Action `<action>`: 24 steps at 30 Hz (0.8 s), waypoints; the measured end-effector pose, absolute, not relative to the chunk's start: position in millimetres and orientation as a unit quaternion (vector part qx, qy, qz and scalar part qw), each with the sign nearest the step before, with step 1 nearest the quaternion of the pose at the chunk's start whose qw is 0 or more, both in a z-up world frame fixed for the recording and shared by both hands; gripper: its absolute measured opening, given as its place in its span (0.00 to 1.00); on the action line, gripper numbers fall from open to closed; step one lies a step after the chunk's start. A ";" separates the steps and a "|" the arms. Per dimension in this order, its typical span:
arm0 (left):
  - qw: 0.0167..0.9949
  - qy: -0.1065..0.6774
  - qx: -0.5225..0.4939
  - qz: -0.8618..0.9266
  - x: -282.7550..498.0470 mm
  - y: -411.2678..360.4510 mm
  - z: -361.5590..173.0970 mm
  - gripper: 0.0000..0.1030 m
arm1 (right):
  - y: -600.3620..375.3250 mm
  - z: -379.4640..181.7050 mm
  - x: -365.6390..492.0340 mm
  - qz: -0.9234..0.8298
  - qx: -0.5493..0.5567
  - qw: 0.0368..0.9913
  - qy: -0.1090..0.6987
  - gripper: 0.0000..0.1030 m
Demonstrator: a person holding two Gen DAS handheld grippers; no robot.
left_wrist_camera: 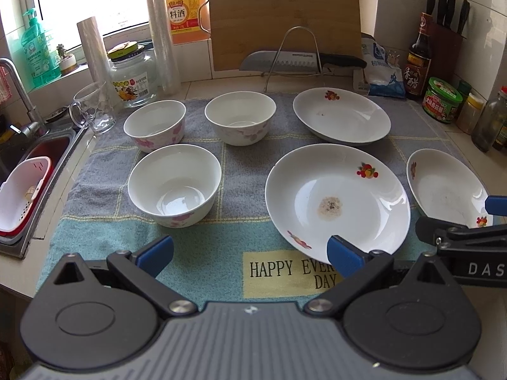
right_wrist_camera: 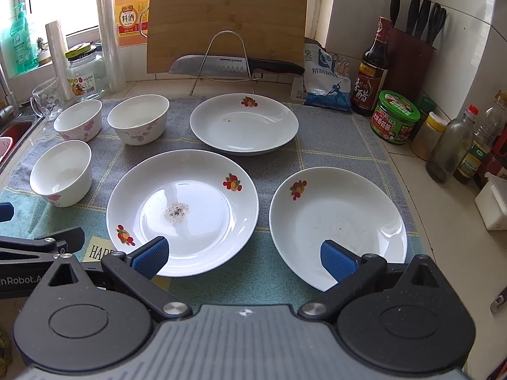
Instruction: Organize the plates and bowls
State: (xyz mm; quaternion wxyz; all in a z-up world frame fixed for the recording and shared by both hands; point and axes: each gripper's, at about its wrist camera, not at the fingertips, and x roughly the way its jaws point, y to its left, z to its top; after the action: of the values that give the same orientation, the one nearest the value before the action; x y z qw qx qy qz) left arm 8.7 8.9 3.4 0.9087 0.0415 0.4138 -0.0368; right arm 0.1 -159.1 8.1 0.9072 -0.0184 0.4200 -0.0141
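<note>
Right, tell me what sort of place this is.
Most likely a home kitchen counter. A sink sits at the left, a cutting board leans on the tiled wall above a knife, and a knife block stands among sauce bottles and jars at the right.

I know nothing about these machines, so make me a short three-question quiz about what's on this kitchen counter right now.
1. How many bowls and how many plates sit on the towel?
2. True or false: the left gripper is clamped on a bowl.
3. Which plate has the clearest patch of residue at its centre? A) the far plate B) the middle plate C) the right plate

Key
1. Three bowls: back left bowl, back middle bowl, near bowl; and three plates.
2. False. Its jaws stand wide open and hold nothing; the right gripper is open too.
3. B.
</note>
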 end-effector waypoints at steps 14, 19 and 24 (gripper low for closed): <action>0.916 0.387 0.044 -0.099 19.4 27.6 8.4 0.99 | -139.7 18.7 -9.6 -0.033 -0.028 0.921 0.387 1.00; 0.919 0.366 0.038 -0.141 26.7 30.5 12.2 0.99 | -147.2 19.8 -17.1 -0.035 -0.032 0.928 0.370 1.00; 0.922 0.337 0.062 -0.180 31.0 18.0 17.8 0.99 | -174.8 12.0 -25.0 -0.055 -0.031 0.931 0.360 1.00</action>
State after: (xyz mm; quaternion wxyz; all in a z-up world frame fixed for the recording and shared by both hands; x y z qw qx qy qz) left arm 31.0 18.0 17.8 0.9220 0.0616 0.3374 -0.1800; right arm -25.0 -174.8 12.0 0.9307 -0.0308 0.3604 -0.0554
